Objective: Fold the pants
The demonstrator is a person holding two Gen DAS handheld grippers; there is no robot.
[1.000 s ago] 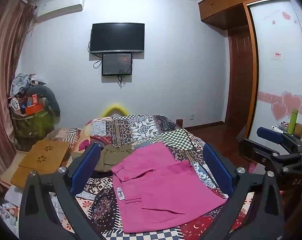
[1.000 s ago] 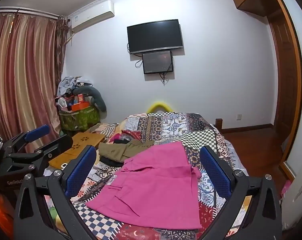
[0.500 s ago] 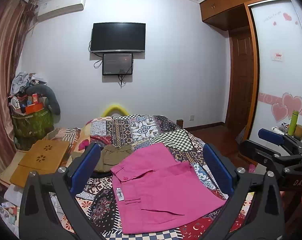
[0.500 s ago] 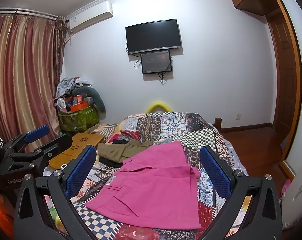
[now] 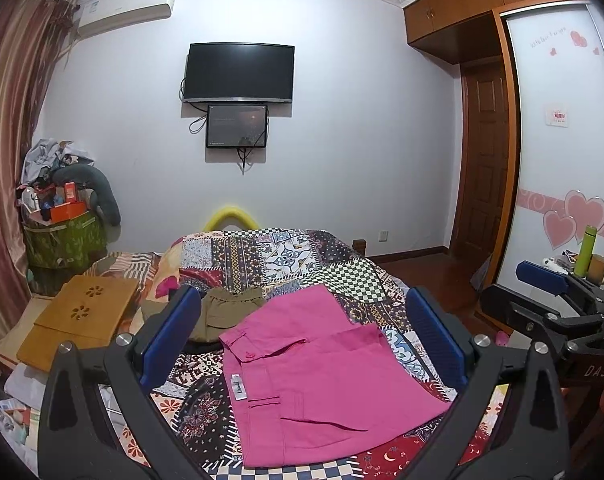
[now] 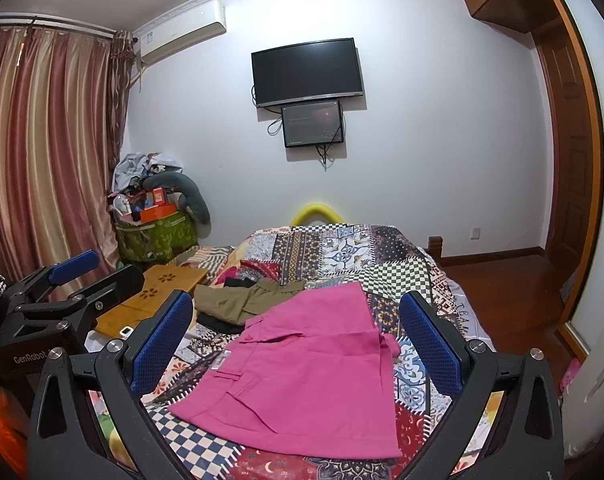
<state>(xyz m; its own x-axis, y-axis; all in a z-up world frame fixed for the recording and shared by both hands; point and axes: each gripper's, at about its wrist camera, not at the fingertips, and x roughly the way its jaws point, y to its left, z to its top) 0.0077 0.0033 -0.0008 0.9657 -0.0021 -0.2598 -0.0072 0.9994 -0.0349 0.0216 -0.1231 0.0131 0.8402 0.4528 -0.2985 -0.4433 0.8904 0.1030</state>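
Note:
Pink pants point(image 5: 322, 380) lie folded flat on the patchwork bedspread point(image 5: 285, 256), waistband with a white label to the left; they also show in the right wrist view point(image 6: 306, 372). My left gripper point(image 5: 302, 336) is open and empty, held above and in front of the pants. My right gripper point(image 6: 297, 340) is open and empty, also held back above the pants. Each gripper shows at the edge of the other's view, the right one point(image 5: 558, 304) and the left one point(image 6: 61, 288).
Olive green clothing point(image 5: 225, 312) lies on the bed behind the pink pants, over something dark point(image 6: 221, 322). A wooden lap tray point(image 5: 77, 320) sits at the bed's left. A cluttered green bin point(image 5: 61, 236) stands by the curtain. A bottle and cup point(image 5: 590, 256) stand at right.
Both views have shifted very slightly; the pants lie as before and both grippers stay open.

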